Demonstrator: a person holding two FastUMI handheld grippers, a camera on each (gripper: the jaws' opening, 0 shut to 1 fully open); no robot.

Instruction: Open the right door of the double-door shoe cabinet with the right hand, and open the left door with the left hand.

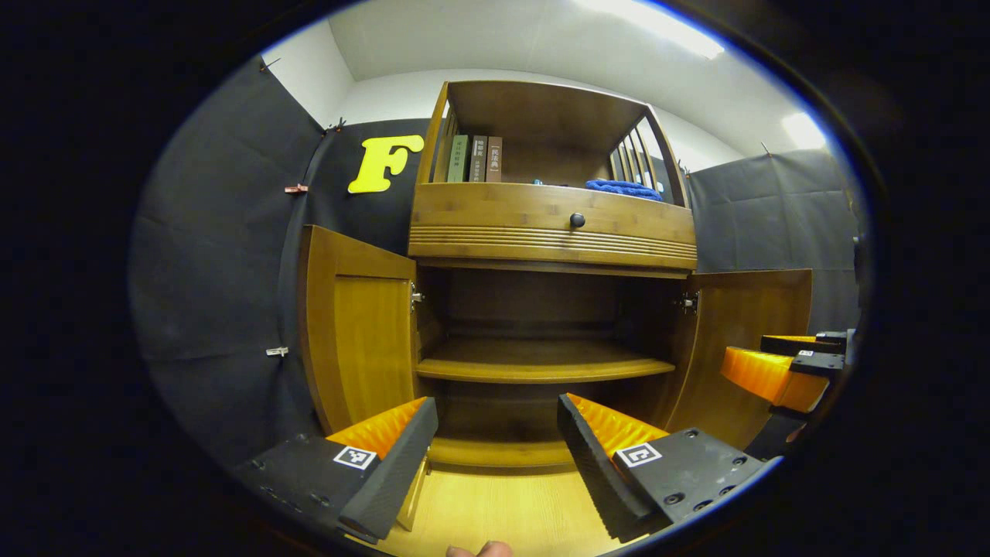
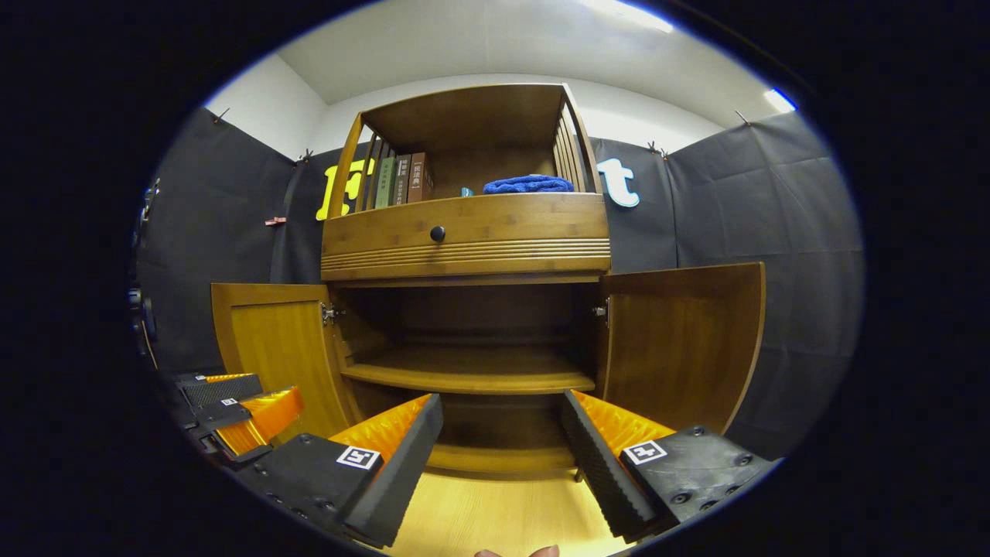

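Now, cabinet: shoe cabinet point(image 1: 553, 224) stood ahead.
Doors: left door point(image 1: 360, 325) and right door point(image 2: 681, 344) swung wide.
Fingers: left gripper point(image 1: 495, 456) and right gripper point(image 2: 501, 456) were spread, grasping nothing.

The left tool point(image 1: 495, 449) is held level, its two fingers spread wide with nothing between them. The right tool point(image 2: 503, 456) is held the same way, fingers wide apart and gripping nothing. Each shows at the other's side, close by. A fingertip point(image 1: 479, 550) peeks in at the near edge.
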